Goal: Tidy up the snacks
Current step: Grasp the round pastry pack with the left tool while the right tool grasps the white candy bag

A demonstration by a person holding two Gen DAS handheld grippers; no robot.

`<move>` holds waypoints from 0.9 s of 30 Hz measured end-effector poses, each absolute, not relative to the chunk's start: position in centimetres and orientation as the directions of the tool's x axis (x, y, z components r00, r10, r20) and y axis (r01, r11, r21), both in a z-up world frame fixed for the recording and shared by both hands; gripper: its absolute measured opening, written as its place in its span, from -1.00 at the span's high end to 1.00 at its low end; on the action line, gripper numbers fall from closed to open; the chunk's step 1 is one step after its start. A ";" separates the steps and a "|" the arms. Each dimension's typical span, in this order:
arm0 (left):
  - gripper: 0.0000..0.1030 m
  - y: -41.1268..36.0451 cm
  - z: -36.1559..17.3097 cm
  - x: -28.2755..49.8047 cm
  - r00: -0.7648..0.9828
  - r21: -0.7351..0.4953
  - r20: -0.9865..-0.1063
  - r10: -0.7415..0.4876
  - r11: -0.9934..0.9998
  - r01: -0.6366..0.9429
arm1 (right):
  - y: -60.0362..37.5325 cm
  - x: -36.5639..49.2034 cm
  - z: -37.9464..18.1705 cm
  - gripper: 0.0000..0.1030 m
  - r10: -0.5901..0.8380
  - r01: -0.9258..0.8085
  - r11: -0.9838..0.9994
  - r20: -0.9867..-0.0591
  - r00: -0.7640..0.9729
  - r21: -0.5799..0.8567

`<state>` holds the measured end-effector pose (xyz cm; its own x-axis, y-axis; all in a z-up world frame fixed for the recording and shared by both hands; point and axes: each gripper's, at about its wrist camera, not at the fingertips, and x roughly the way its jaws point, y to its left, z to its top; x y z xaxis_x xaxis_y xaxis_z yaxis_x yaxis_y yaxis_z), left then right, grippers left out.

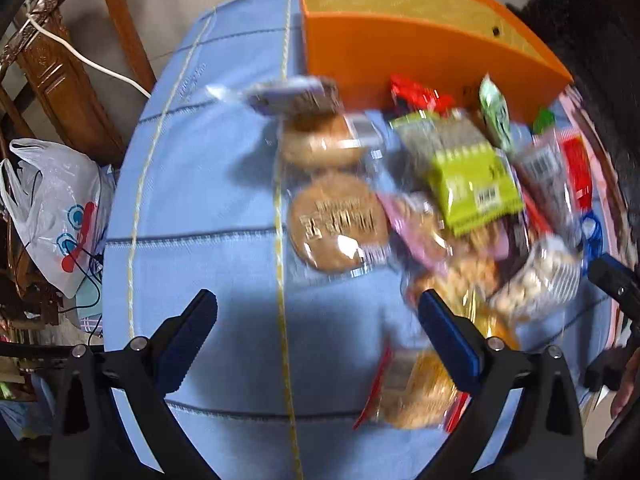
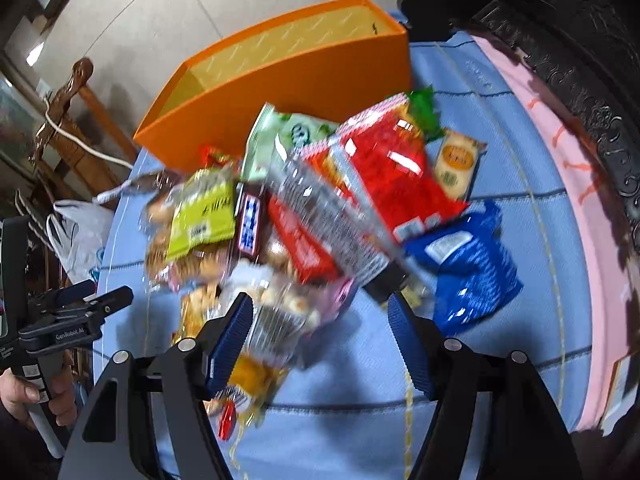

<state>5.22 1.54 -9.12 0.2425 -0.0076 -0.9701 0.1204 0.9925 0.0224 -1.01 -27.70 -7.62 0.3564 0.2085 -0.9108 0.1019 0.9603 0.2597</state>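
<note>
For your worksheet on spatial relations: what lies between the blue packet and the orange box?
In the right wrist view, a red packet lies between the blue packet and orange box.

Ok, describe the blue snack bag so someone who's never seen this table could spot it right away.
Find the orange box at the back of the blue tablecloth; the snack pile lies in front of it. The blue bag sits at the pile's right edge, just below the big red packet. It is the only solid blue wrapper, crinkled, with a white label.

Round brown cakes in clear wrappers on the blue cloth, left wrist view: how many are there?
2: upper cake before the orange box, lower cake just below it. Others may hide in the pile.
</note>
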 end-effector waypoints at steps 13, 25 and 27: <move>-0.92 1.1 -9.9 2.5 0.210 0.041 -0.978 0.007 0.987 0.158 | -25.3 -2.3 -9.8 -0.38 0.242 0.088 0.956 -0.924 0.298 0.279; -0.92 5.2 -9.8 3.4 0.228 0.093 -0.971 0.078 0.994 0.056 | -22.5 -0.4 -10.8 0.26 0.262 -0.006 0.962 -0.919 0.295 0.272; -0.92 5.7 -10.0 4.1 0.231 0.082 -0.970 0.073 0.996 0.030 | -23.6 -0.7 -10.0 0.27 0.268 0.001 0.959 -0.914 0.304 0.282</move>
